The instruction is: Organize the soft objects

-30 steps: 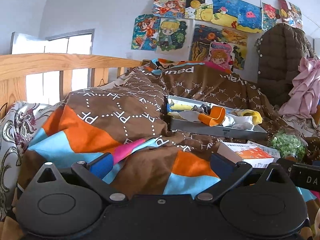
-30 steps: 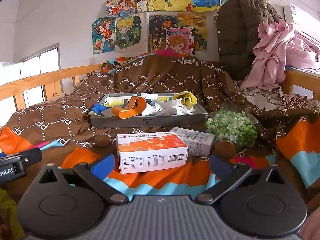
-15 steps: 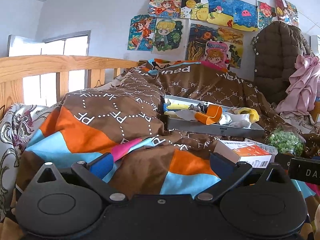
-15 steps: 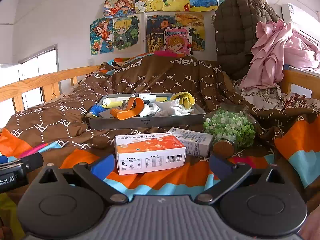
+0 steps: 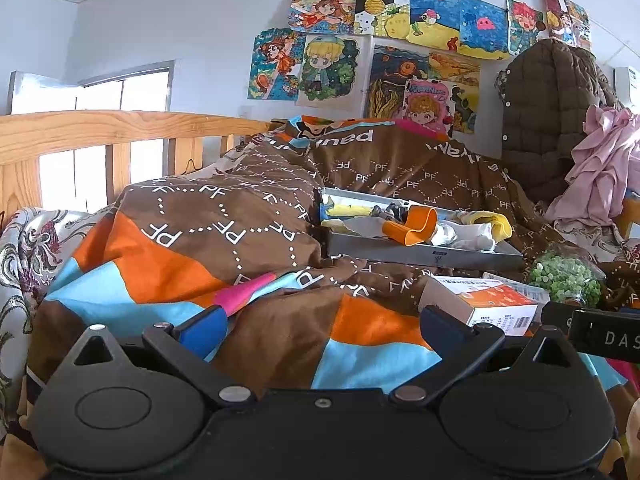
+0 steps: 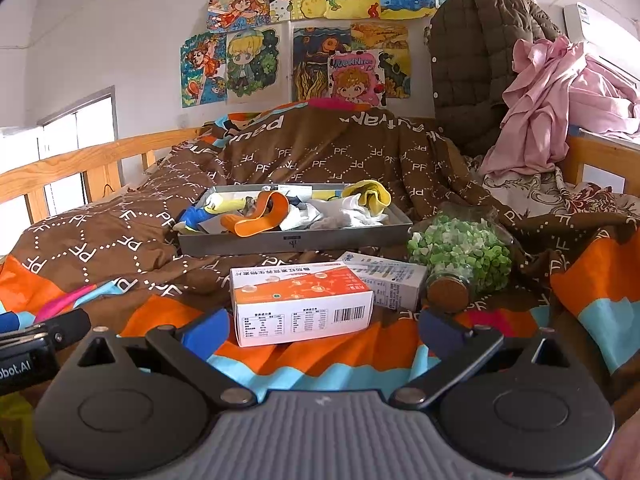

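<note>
Both tongs, left tongs and right tongs, gaped empty, low over quilt. Soft objects lay heaped in gray tray beyond orange box. Best approach: lift over box, pinch one cloth only.

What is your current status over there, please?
Left gripper and right gripper open, empty. Soft items piled in grey metal tray. Orange-white cardboard box sits between right gripper and tray.

Matt grey metal tray; cloth quilt; wooden rail.
</note>
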{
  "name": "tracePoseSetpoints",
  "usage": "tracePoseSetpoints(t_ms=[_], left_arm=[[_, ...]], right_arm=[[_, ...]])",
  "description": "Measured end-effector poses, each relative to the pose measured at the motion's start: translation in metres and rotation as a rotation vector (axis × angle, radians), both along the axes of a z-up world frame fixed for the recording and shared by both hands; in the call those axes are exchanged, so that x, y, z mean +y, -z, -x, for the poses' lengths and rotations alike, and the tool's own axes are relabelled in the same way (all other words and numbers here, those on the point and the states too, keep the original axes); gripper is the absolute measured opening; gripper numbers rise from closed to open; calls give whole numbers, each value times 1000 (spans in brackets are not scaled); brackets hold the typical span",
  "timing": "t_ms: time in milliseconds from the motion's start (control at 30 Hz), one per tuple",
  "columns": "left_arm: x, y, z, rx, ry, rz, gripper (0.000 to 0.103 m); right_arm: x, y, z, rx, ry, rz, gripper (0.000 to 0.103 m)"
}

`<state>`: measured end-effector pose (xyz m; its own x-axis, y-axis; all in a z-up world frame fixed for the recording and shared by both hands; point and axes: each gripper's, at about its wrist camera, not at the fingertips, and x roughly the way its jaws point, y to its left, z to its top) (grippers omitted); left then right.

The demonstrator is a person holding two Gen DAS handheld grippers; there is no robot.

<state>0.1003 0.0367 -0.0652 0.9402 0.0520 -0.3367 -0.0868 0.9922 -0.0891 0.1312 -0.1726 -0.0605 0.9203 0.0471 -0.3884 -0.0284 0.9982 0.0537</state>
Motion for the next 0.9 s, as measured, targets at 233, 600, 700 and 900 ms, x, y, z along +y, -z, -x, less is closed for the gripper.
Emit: tracePoseSetpoints(t_ms=[233,600,700,900], left_arm=[[0,1,0,0,2,-3,102],[0,1,1,-4,3,-2,102],[-1,2,1,-2,7,-4,102],[0,1,1,-3,7,-2,102]], right_arm=[[0,0,0,1,0,0,103],[-3,2,0,9,2,-3,103],[-3,2,0,11,4,-4,103],[-4,2,0,11,4,-4,103]])
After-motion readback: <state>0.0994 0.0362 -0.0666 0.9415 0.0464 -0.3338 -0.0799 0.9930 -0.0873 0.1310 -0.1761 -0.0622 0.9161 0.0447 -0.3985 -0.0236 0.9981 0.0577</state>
